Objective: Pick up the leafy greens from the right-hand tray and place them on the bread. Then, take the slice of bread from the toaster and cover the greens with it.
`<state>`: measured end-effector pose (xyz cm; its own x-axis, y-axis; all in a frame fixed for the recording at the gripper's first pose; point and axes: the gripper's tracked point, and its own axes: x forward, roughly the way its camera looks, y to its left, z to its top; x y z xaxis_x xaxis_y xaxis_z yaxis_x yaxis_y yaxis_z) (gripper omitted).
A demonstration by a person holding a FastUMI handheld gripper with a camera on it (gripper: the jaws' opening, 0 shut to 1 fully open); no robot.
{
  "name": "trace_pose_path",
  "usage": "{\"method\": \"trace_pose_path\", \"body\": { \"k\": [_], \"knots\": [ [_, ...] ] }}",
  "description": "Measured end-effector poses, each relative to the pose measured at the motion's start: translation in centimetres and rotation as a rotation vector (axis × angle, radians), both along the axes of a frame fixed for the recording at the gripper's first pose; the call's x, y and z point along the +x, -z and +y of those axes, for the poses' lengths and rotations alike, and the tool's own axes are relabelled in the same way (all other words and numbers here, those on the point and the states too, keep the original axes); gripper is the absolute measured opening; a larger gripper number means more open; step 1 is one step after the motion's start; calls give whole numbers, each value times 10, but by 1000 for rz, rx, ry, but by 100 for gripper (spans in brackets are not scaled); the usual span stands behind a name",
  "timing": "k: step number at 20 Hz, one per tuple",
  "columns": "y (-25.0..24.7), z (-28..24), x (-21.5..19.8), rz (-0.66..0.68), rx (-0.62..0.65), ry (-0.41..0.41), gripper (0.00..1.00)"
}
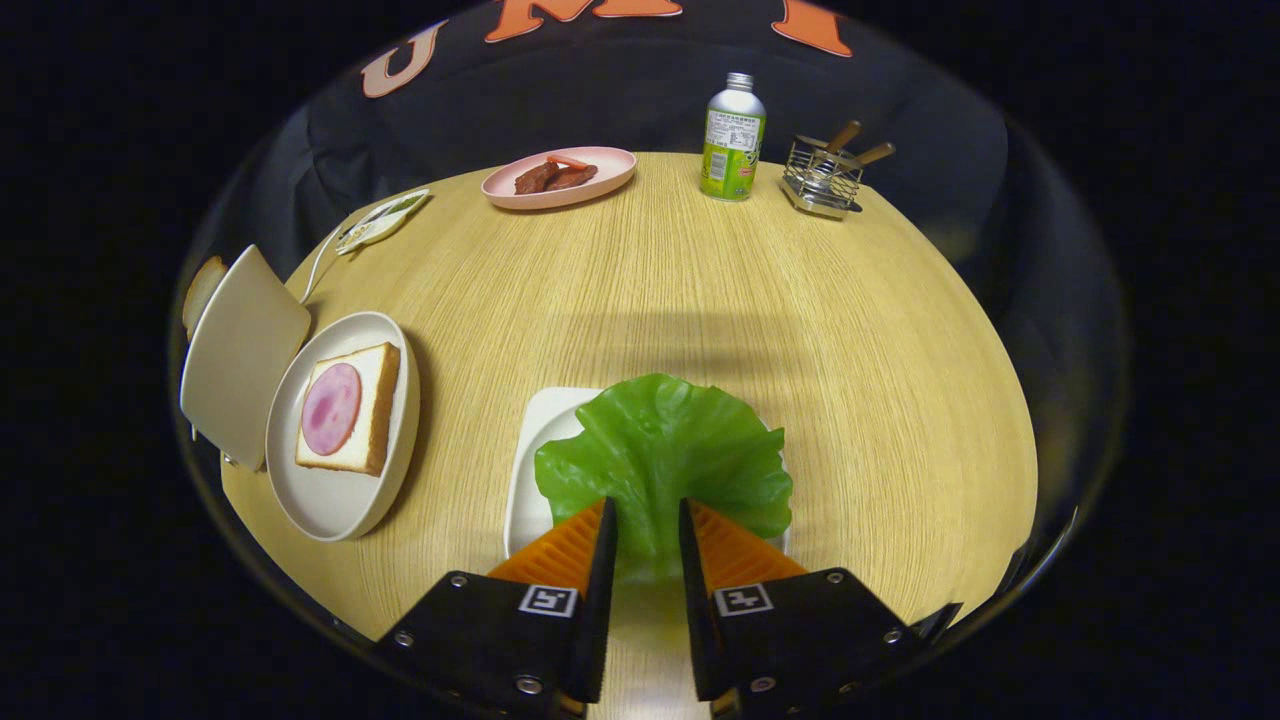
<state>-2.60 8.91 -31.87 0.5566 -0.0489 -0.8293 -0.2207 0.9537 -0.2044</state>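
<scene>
Fingers point(648, 515) spread narrowly, straddling the near edge of the greens point(665, 450) on the tray point(540, 430).

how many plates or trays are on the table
3. A round plate with bread left of the gripper, a white tray under the greens at the fingers, and a pink plate at the table's far edge. None seem hidden.
</scene>
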Motion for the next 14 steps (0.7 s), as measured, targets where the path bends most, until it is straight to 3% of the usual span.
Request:
{"method": "trace_pose_path", "body": {
  "k": [1,3,14],
  "knots": [
    [-1,-1,-1,-2,-2,8,22],
    [-2,-2,0,-6,-3,11,3],
    [-56,26,-1,-106,31,-20,1]
  ]
}}
